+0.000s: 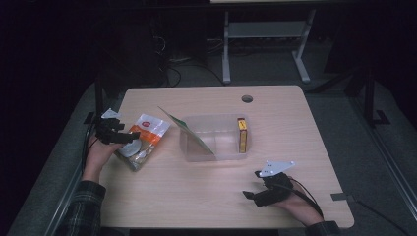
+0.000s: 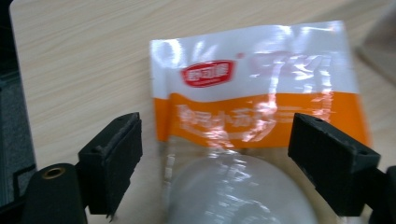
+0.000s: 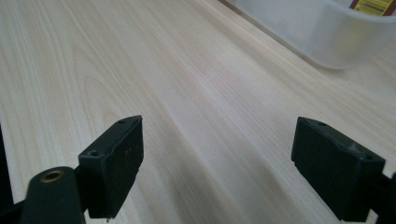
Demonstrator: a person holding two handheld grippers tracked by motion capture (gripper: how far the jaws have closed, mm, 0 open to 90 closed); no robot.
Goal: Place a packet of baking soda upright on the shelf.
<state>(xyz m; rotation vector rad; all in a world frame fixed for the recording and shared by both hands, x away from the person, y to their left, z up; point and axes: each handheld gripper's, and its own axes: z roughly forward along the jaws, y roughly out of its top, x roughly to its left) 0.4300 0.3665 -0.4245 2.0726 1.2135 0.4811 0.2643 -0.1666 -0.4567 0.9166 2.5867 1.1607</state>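
Snack bag [image 2: 252, 116] flat on table [image 1: 206, 196], directly ahead of left claw [image 2: 215, 163], between its spread jaws; claw wide apart, gripping nothing. Film glossy, likely slippery, soft, light; round pale lump inside near jaws, probably firmer. Best hold, by my guess: pinch across lump or flat sealed edge, gently. Clear bin [image 1: 214, 137] beyond bag, yellow box [image 1: 242, 135] at its far side. Right claw [image 3: 217, 172] spread wide, empty, over bare wood; bin ahead-right of it.
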